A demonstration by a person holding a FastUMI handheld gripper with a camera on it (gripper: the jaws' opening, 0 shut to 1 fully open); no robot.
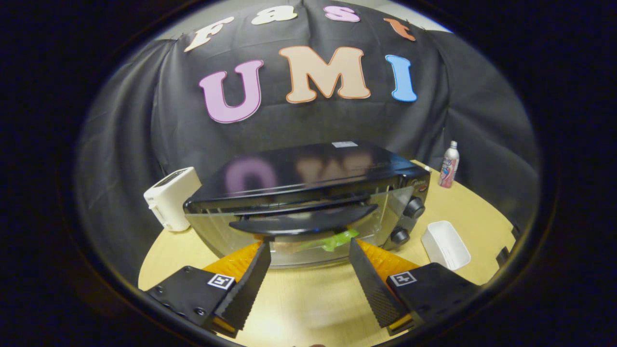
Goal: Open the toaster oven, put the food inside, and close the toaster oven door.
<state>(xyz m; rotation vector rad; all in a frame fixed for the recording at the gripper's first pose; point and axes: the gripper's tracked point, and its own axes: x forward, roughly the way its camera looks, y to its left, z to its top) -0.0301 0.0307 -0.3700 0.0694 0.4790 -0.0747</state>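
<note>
My gripper [308, 248] has its two fingers [248, 284] spread wide apart, with nothing held between them. The fingertips sit just in front of the toaster oven [308, 193], right below its door handle [303, 222]; I cannot tell whether either tip touches the glass.

The toaster oven stands near the middle of the table [308, 299], its front facing me. The glass door [299, 241] appears shut or very nearly so, with the dark handle running across its upper part. Through the glass, between my fingertips, I see something green [335, 240] inside the oven; this looks like the food, though its shape is blurred behind the glass. Two black knobs [413, 207] sit one above the other on the right side of the oven's front.

A white toaster [171, 197] stands just beside the oven's left end, near the table's far left edge. A white rectangular tray [446, 245] lies on the table to the right of the oven, apart from it. A small bottle [449, 165] stands upright near the table's far right edge.
</note>
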